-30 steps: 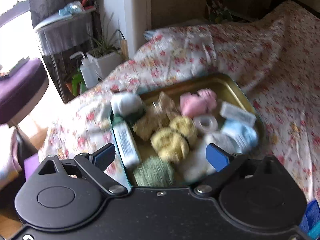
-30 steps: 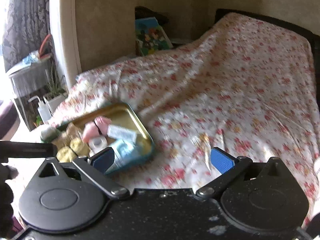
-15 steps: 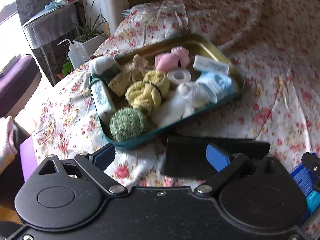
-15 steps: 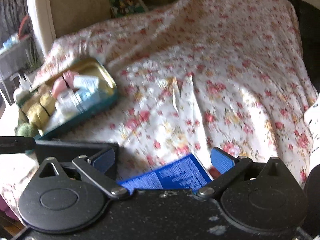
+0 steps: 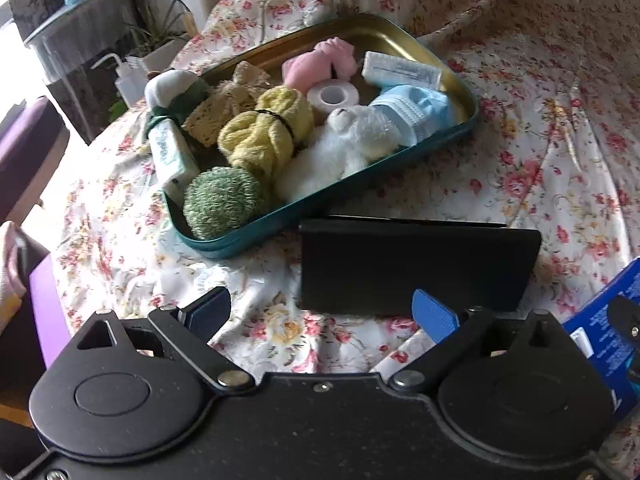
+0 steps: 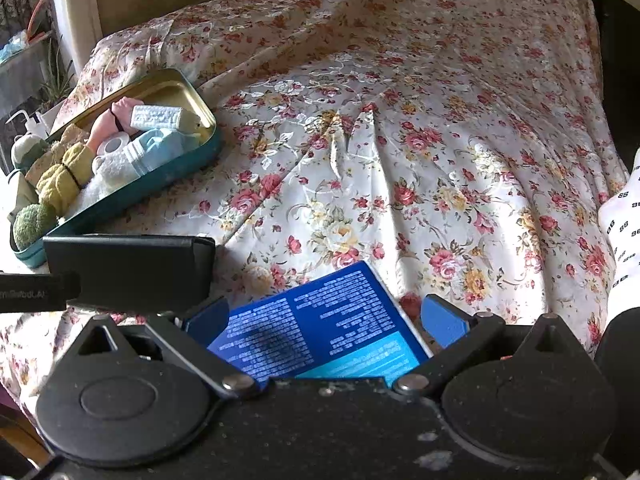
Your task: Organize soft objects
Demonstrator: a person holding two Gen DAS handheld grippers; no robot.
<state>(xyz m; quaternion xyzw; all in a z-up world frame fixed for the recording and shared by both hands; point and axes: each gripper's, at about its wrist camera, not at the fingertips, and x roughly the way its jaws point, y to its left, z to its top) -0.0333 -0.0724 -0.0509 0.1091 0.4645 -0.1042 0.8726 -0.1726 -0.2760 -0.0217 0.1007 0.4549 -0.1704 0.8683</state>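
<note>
Heaped together in a teal tin tray (image 5: 460, 128) with a gold inside, on a floral bedspread (image 6: 440, 160): green knitted ball (image 5: 222, 202) at the near corner, yellow towel bundle (image 5: 266, 128) cinched by a dark band, white plush toy (image 5: 344, 148), pale blue face masks (image 5: 416, 110), pink bundle (image 5: 316, 66), roll of white tape (image 5: 331, 94), a white packet (image 5: 402, 70), a tan sponge-like piece (image 5: 218, 110), and a tissue pack (image 5: 172, 154) leaning over the left rim. Crowded enough to spill at the edge; gathered in one container, which would fit both a sorted end and a pile awaiting sorting. Just beside the tray's near rim, a black box (image 5: 416, 266), lying flat. Further right, a blue printed box (image 6: 320, 328), lying between the spread fingers of the right gripper (image 6: 324, 316), not pinched. Left gripper (image 5: 320, 312) likewise wide apart, empty, hovering above bare cloth short of the black box.
</note>
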